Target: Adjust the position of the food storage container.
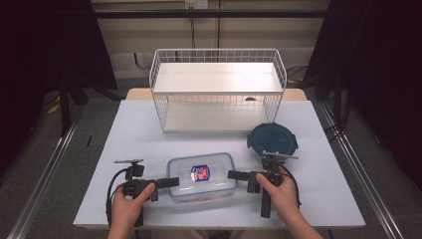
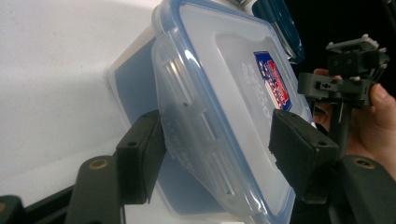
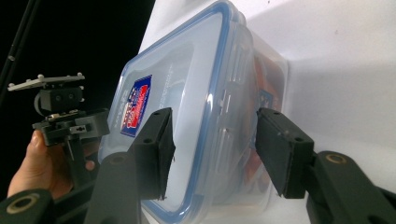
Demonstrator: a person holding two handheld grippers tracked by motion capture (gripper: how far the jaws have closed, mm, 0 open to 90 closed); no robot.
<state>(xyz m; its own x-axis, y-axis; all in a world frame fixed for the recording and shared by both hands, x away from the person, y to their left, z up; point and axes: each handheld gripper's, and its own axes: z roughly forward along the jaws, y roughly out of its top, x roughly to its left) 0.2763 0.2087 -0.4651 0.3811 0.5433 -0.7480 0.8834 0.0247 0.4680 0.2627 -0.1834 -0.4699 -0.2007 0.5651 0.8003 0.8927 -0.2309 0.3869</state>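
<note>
White tabletop [image 1: 124, 134] under dim dark surroundings, with a clear rectangular plastic food container with blue-rimmed snap lid and red-blue sticker [image 1: 201, 177] sitting near the person's edge; landmark for everything below. Behind the container stands a white wire two-tier rack [image 1: 217, 89]; behind and right of it lies a dark teal round lid [image 1: 272, 139].

Left gripper [image 1: 167, 182] is at the container's left short end, jaws spread, straddling the lid's side latch flap in the left gripper view [image 2: 212, 140]; not clamped. Right gripper [image 1: 233, 175] is at the container's right short end, jaws likewise apart on either side of that end's latch in the right gripper view [image 3: 212, 149]; no squeeze visible. Orange-red contents show through the wall at that end.

Risks, as I judge them: if one side closes or pushes first, the container likely slides on the smooth tabletop toward the other gripper. Jaws biting the flexible latch flap rather than the rigid body could pop it open or slip off. An uneven lift could tilt the container and shift its contents.
</note>
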